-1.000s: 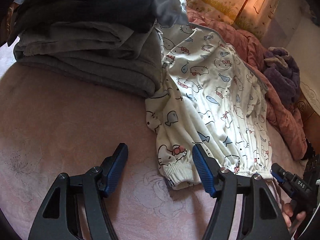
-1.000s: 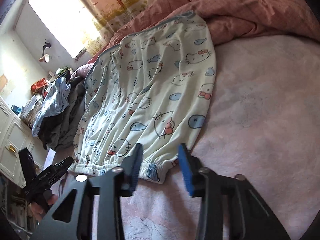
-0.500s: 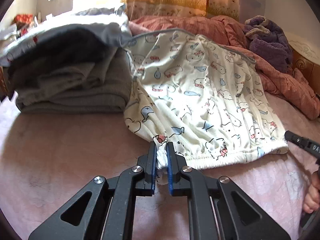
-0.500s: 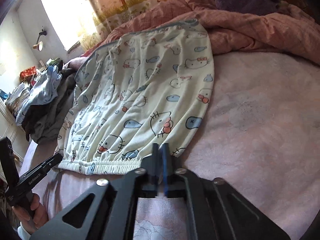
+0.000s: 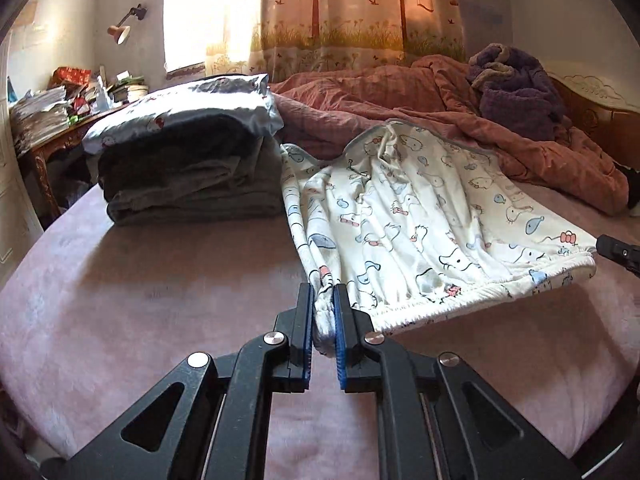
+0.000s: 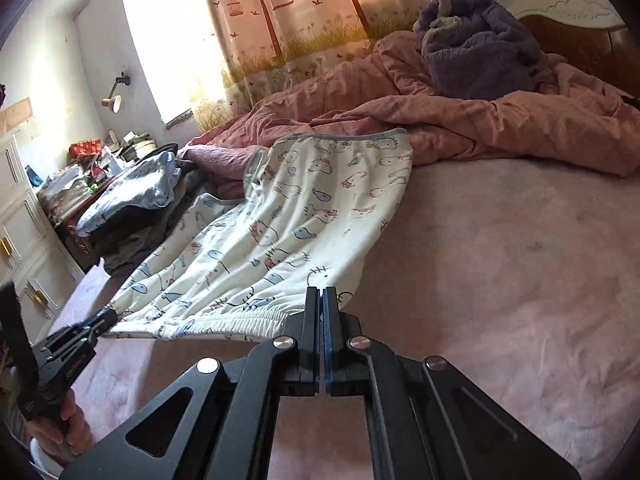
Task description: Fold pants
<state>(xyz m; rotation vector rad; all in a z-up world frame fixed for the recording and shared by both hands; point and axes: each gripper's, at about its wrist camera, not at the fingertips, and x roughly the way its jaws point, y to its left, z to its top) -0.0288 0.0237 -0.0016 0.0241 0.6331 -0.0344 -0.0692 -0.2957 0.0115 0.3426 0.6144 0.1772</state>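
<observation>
White pants (image 5: 420, 220) printed with cartoon cats and fish lie across the pink bed, their elastic hem nearest me and raised off the sheet. My left gripper (image 5: 323, 316) is shut on the hem's left corner, with bunched cloth showing between the blue pads. In the right wrist view the same pants (image 6: 288, 216) stretch away from my right gripper (image 6: 322, 308), which is shut on the hem's right corner. The left gripper (image 6: 106, 320) shows at the hem's far end there, with a hand (image 6: 64, 428) on its handle. The right gripper's tip shows at the left wrist view's right edge.
A stack of folded dark grey clothes (image 5: 192, 176) under a pale printed piece sits left of the pants. A rumpled salmon quilt (image 5: 500, 140) and a purple blanket (image 5: 516, 88) lie behind. Pink sheet (image 6: 500, 280) spreads to the right. A cluttered desk (image 5: 60, 120) stands off the bed's left side.
Both grippers went from open around the hem to shut on its corners, then rose and pulled back, lifting the hem off the bed and stretching the pants taut.
</observation>
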